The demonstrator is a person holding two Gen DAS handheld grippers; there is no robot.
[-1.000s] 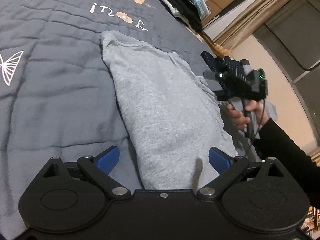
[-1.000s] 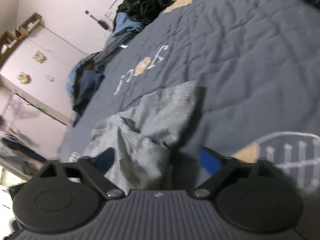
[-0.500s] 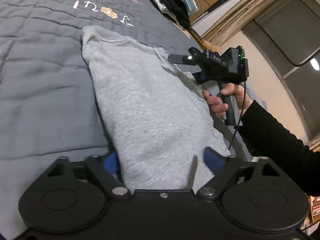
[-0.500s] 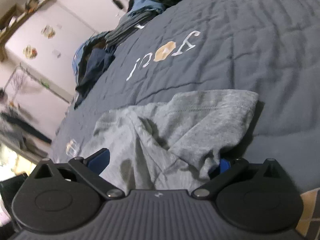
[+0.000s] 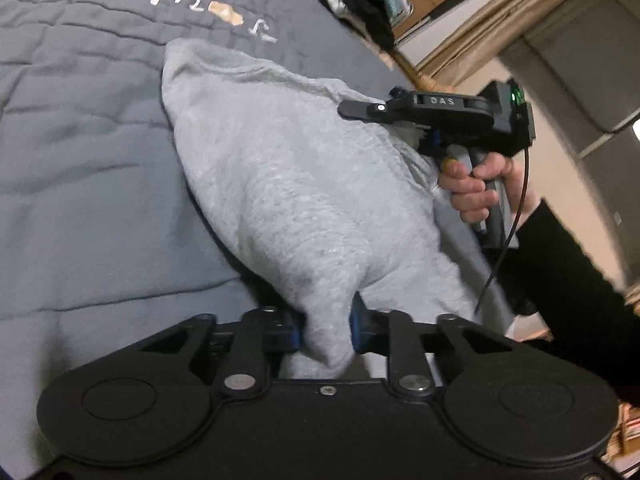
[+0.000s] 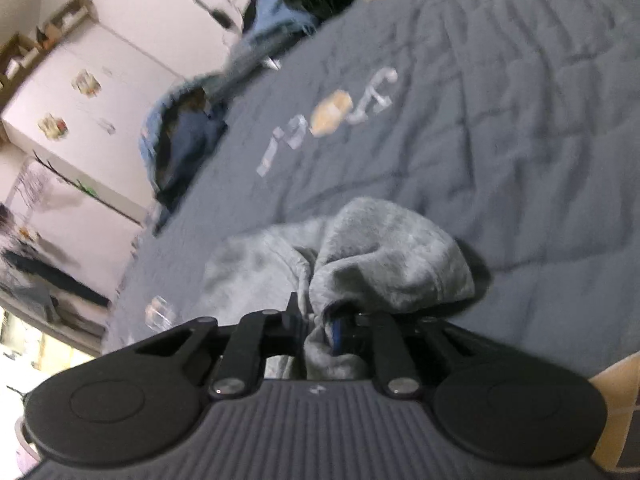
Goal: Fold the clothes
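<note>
Both grippers had drawn their jaws in since the earlier frames, when they stood wide over the cloth. At this moment the left gripper [image 5: 325, 334] was closing, its blue pads [image 5: 294, 336] pinching a bunched fold of the grey shirt [image 5: 288, 184]. So was the right gripper [image 6: 320, 326], which had lifted a little, with a gathered wad of the same shirt [image 6: 384, 256] nipped between its narrow jaws. From the left wrist view that right gripper [image 5: 352, 110] lay over the shirt's right edge, held by a hand [image 5: 476, 188] in a black sleeve [image 5: 580, 300]. Between the two grips the shirt lay lengthwise on the quilt [image 5: 80, 168], near its right edge, its far end just short of the pale lettering [image 5: 216, 12]. Piled clothes [image 5: 360, 0] sat at the quilt's far right corner, with more heaped [image 6: 188, 128] along its far edge in the right wrist view.
</note>
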